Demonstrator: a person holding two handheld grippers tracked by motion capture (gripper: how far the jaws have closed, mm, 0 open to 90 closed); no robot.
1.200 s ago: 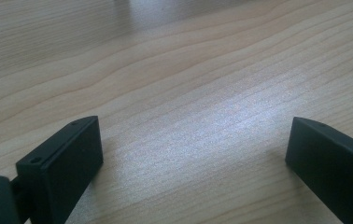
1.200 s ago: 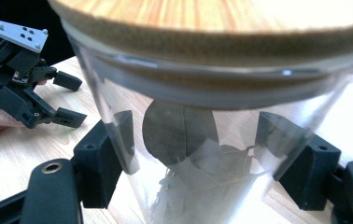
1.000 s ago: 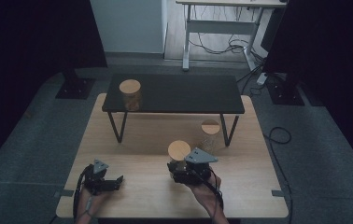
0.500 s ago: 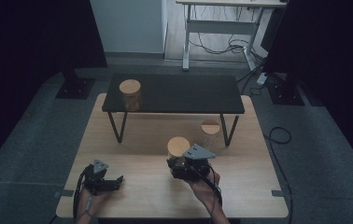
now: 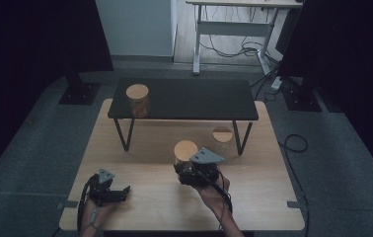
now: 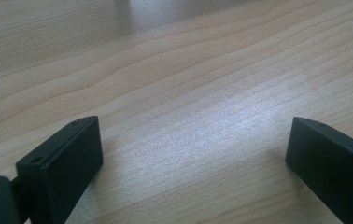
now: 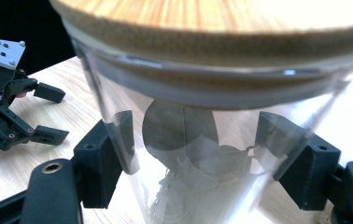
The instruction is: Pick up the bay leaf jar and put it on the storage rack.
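1. We are keeping the right gripper [image 5: 187, 165] clamped on the jar [image 7: 221, 140], its pads pressing the glass wall from both sides below the wooden lid [image 5: 185, 149].
2. We are seeing the jar, in the lower centre of the high view, shifting slightly up-frame from a second ago, toward the black shelf [image 5: 184, 98].
3. We are judging this as a carry under way; the grip is unchanged.
4. We are resting the left gripper [image 5: 120, 192] at the lower left, jaws apart over bare table [image 6: 174, 93], in the same place as before.
5. We are noting two more jars: one [image 5: 137, 98] on the shelf, one [image 5: 222, 138] under it.
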